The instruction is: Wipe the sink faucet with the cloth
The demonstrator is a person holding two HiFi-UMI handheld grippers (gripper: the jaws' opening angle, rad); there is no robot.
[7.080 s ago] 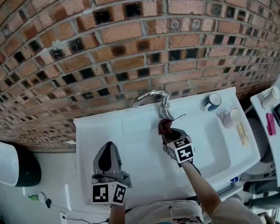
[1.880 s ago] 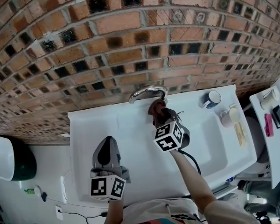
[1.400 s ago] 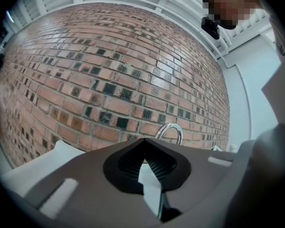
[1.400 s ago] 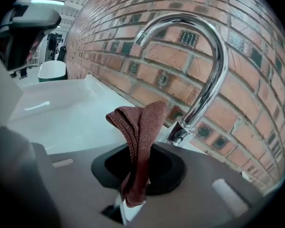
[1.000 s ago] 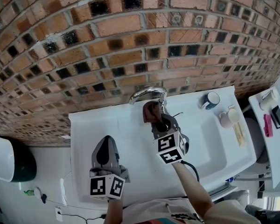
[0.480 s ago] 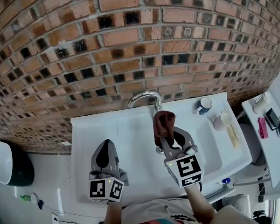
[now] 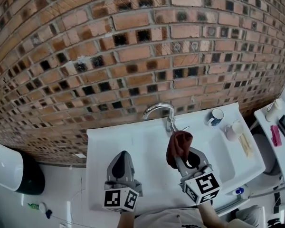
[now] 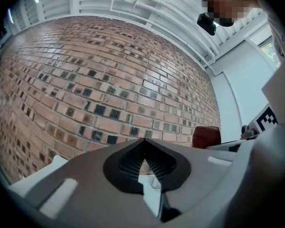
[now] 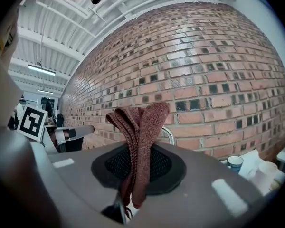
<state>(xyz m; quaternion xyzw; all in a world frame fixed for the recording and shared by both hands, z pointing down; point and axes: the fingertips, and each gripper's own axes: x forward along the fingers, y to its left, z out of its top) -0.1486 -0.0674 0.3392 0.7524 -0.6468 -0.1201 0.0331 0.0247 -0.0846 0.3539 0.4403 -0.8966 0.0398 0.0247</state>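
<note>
A chrome curved faucet rises at the back of the white sink, under the brick wall. My right gripper is shut on a dark red knitted cloth, held over the basin just in front of the faucet and apart from it. In the right gripper view the cloth stands folded up between the jaws, with the faucet partly hidden behind it. My left gripper is shut with nothing in it, over the sink's left part. In the left gripper view the cloth shows at the right.
A blue-and-white mug and a pale cup stand on the sink's right rim. A white shelf with small items is at the far right. A dark and white bin sits at the left on the floor.
My right gripper has drawn the cloth back from the faucet toward me, off the spout and over the basin. The left gripper has stayed in place.
</note>
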